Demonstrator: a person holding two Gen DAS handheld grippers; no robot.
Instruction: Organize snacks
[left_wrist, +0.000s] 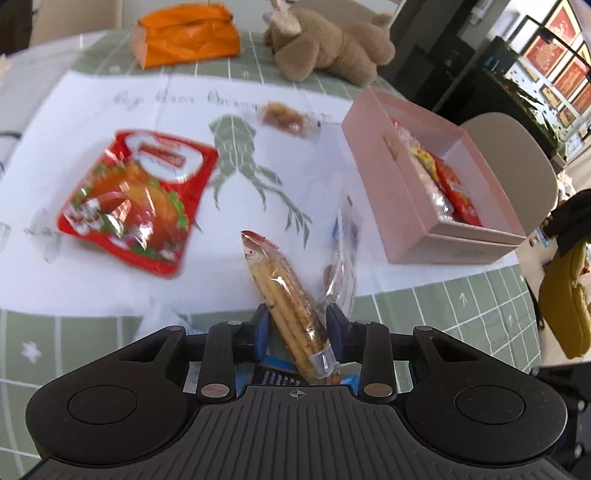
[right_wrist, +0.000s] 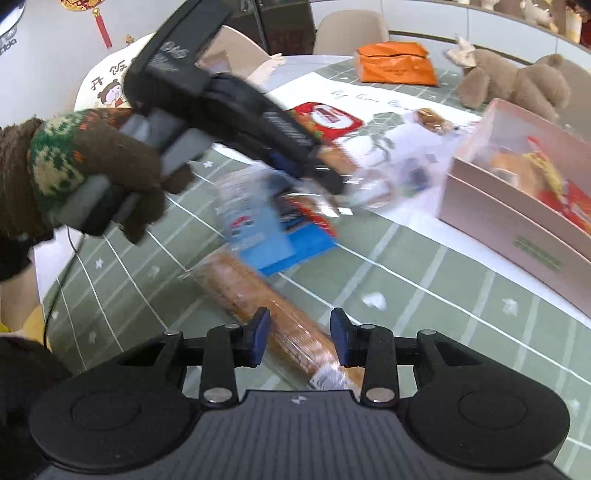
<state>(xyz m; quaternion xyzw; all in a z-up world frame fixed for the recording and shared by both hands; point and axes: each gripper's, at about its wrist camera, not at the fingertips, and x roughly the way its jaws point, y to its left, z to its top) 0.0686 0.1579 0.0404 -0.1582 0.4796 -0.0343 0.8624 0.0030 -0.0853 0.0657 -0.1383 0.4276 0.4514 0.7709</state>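
My left gripper (left_wrist: 298, 322) is shut on a clear pack of yellow biscuit sticks (left_wrist: 284, 295) with a red top, held above the table. The pack points toward a pink box (left_wrist: 417, 218) on the right that holds several snack packs. A red snack bag (left_wrist: 136, 195) lies on the white sheet to the left. My right gripper (right_wrist: 299, 332) is open, its fingers either side of a long brown biscuit pack (right_wrist: 258, 302) lying on the green cloth. The left gripper (right_wrist: 325, 168) also shows in the right wrist view, above a blue snack pack (right_wrist: 284, 236).
An orange bag (left_wrist: 184, 35) and a brown plush bear (left_wrist: 328, 40) sit at the table's far side. A small wrapped snack (left_wrist: 288, 118) lies on the white sheet. A clear wrapper (left_wrist: 343, 258) lies beside the held pack. Chairs stand around the table.
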